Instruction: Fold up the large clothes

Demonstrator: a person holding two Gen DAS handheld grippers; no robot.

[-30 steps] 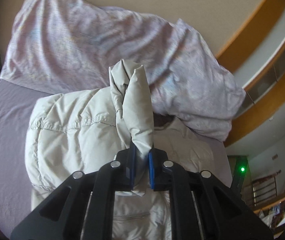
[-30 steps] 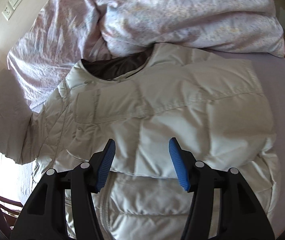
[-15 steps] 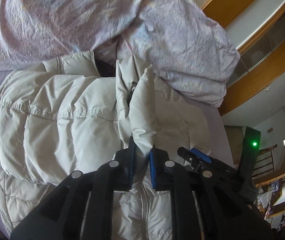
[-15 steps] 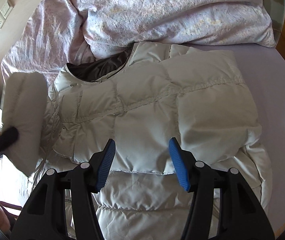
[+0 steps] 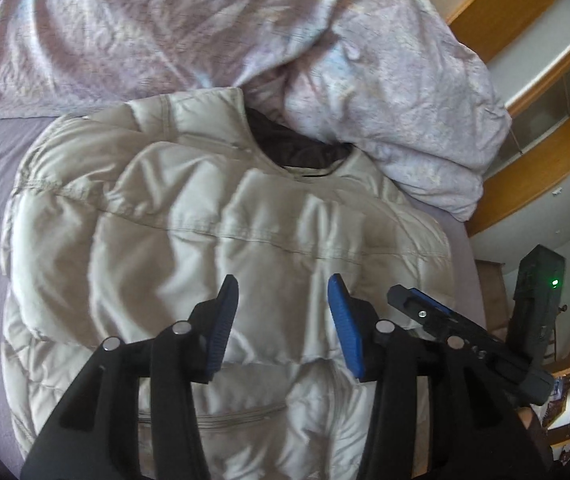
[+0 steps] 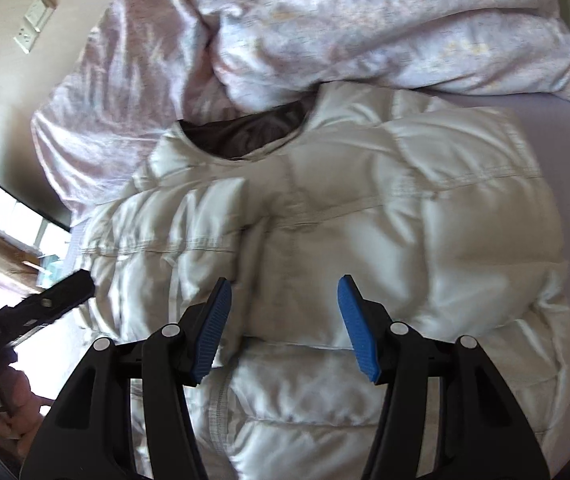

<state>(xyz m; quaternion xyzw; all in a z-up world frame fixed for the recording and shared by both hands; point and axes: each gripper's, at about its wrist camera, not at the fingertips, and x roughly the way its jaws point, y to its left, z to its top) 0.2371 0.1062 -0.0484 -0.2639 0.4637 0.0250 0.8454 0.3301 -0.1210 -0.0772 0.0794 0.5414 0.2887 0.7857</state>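
Left gripper (image 5: 283,320) had just opened, empty, dropping the sleeve across the puffy cream quilted jacket (image 5: 221,240); both sleeves looked folded in.

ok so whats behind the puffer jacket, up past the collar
A crumpled pale floral duvet lies bunched behind the beige puffer jacket, against its collar, whose dark lining shows. Whatever lies under the duvet is covered.
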